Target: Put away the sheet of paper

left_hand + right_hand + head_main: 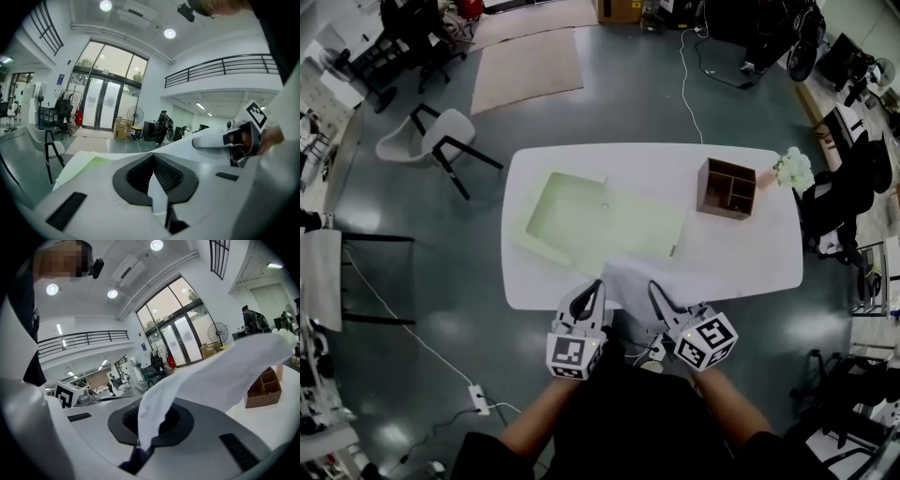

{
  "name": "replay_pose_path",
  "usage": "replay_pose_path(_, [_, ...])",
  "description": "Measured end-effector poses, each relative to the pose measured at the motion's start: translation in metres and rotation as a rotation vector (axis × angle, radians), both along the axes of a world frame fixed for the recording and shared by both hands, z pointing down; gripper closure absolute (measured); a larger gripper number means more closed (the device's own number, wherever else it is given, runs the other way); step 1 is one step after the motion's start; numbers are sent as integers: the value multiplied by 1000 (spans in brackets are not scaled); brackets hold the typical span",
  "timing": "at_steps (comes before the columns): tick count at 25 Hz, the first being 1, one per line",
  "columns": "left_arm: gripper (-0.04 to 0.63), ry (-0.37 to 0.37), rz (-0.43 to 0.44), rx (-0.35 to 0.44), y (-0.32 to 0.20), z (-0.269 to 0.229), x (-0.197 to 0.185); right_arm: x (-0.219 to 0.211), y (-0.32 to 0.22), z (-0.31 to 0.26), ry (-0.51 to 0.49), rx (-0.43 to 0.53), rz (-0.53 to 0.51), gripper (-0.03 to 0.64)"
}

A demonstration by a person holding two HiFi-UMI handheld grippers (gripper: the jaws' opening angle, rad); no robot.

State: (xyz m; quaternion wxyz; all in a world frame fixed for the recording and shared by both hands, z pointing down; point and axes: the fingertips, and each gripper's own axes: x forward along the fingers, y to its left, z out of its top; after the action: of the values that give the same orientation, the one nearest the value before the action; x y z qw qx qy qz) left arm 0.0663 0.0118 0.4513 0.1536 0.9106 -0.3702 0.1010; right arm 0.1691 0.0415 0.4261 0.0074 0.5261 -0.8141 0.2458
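The white sheet of paper (630, 281) hangs over the near edge of the white table (750, 262), held between both grippers. My left gripper (597, 285) is shut on its left corner; in the left gripper view a thin sliver of paper (158, 192) shows between the closed pads of that gripper (154, 161). My right gripper (653, 285) is shut on the other corner, and the paper (225, 376) billows up and to the right from the jaws of the right gripper (149, 416). An open pale green folder (581, 220) lies on the table beyond the sheet.
A brown wooden desk organizer (727, 187) stands at the table's right, with a bunch of white flowers (792, 169) beside it. A white chair (431, 141) stands off the table's far left corner. Cables run across the floor.
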Motion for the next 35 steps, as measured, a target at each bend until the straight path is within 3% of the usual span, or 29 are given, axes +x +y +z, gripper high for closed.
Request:
replay_pose_path(19, [592, 21, 21, -69, -125, 37, -30, -36, -121, 40, 30, -152, 7, 618])
replay_pose_path(25, [592, 91, -1, -81, -135, 31, -38, -47, -136, 32, 15, -137, -10, 618])
replay_pose_path(35, [592, 81, -64, -106, -133, 40, -50, -60, -164, 30, 2, -126, -73, 618])
